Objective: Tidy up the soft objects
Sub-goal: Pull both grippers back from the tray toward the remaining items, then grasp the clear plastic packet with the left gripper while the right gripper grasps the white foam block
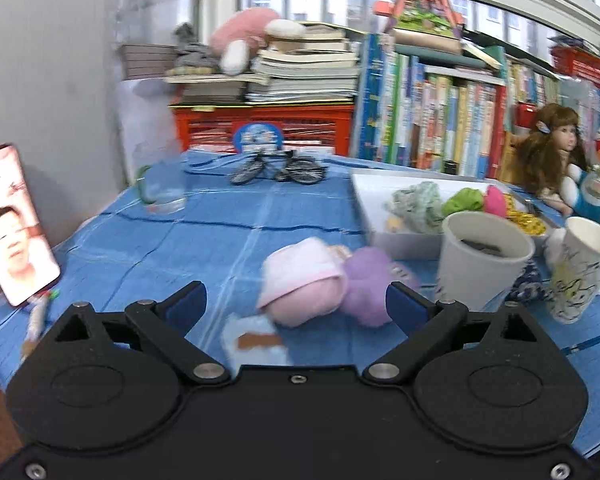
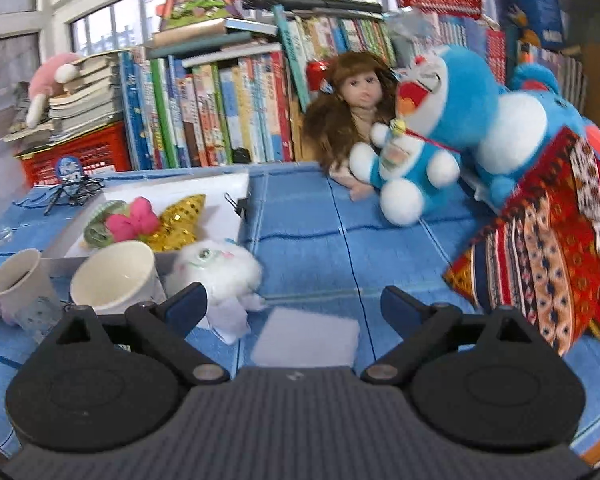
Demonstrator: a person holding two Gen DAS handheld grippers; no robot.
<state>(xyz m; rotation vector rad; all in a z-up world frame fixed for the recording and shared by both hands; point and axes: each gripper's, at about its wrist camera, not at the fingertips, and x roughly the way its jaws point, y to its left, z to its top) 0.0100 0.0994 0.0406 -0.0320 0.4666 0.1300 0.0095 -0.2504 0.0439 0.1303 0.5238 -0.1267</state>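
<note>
1. The pink-and-purple plush (image 1: 324,284) lies on the blue-covered bench (image 1: 220,224), at twelve o'clock of the left hand-held gripper (image 1: 296,304), whose jaws stand wide and empty, likely lined up to straddle it.
2. The white plush (image 2: 216,268) sits at ten o'clock of the right hand-held gripper (image 2: 294,304), equally wide, holding nothing.
3. The white tray (image 1: 380,196) at two o'clock already collects soft bits, probably the destination.
</note>
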